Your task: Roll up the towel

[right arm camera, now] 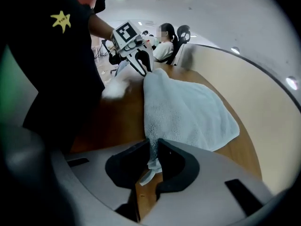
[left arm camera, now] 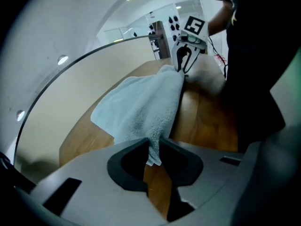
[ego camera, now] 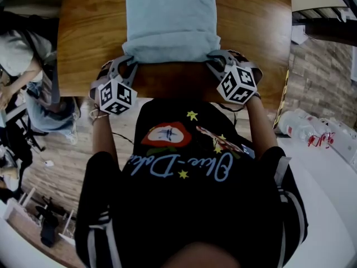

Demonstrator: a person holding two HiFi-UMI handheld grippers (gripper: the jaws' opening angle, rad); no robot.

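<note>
A light blue towel lies flat on the wooden table, its near edge toward me. My left gripper is shut on the towel's near left corner, and in the left gripper view that corner of the towel hangs pinched between the dark pads of the left gripper. My right gripper is shut on the near right corner. The right gripper view shows the towel with its edge and a white label clamped in the right gripper. Each gripper view shows the other gripper at the far corner of that same edge.
A curved beige partition borders the table's far side. A seated person is at the left of the table. Plastic bottles lie on a white surface at the right. Bare wood shows on both sides of the towel.
</note>
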